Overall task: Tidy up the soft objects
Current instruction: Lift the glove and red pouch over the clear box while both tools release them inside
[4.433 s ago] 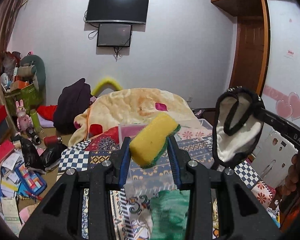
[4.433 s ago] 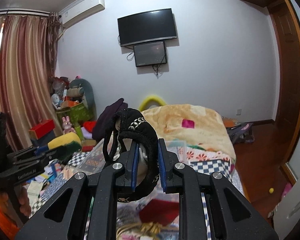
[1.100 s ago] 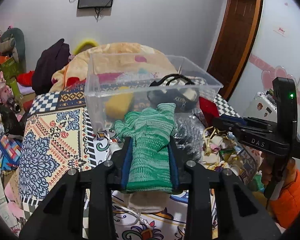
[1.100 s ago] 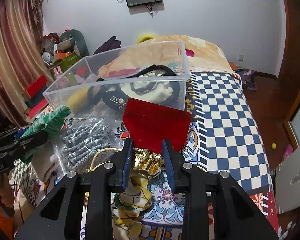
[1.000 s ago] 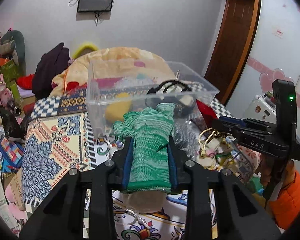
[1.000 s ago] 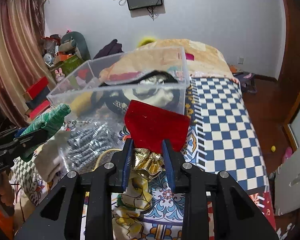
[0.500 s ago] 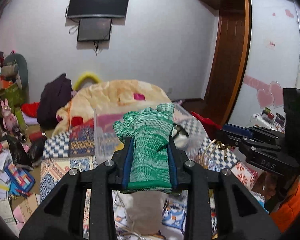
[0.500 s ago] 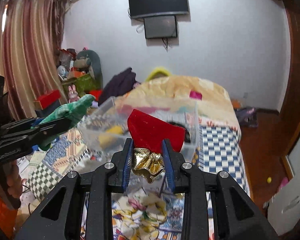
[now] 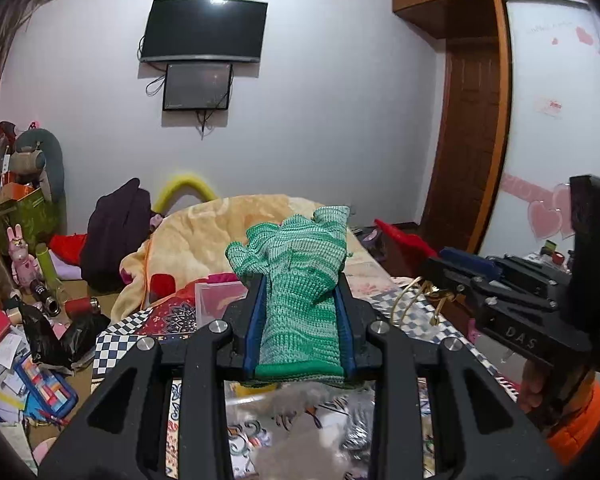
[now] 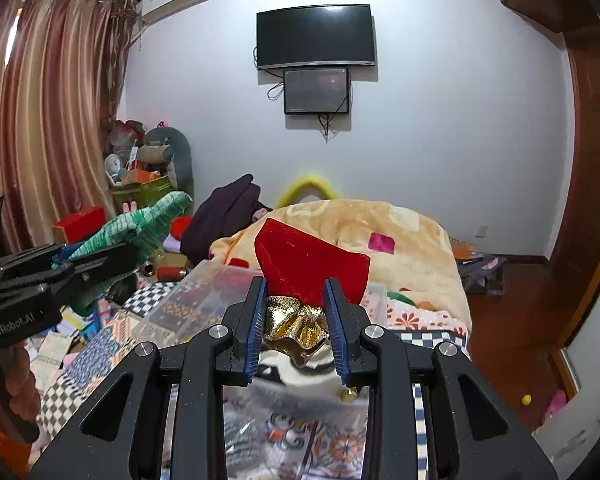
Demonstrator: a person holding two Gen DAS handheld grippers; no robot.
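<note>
You hold both loads aloft mid-carry, L gripper clamped on green glove, R gripper on red-gold pouch; next, prob. lower each into clear bin just ahead/below.

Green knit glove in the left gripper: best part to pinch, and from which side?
Judging by the current hold: the cuff end, approached from behind the hem. The left gripper clamps the green glove across its flat wrist band, and the floppy fingers stand clear ahead of the jaws, free to drop into a bin.

both grippers raised (bin now below)
</note>
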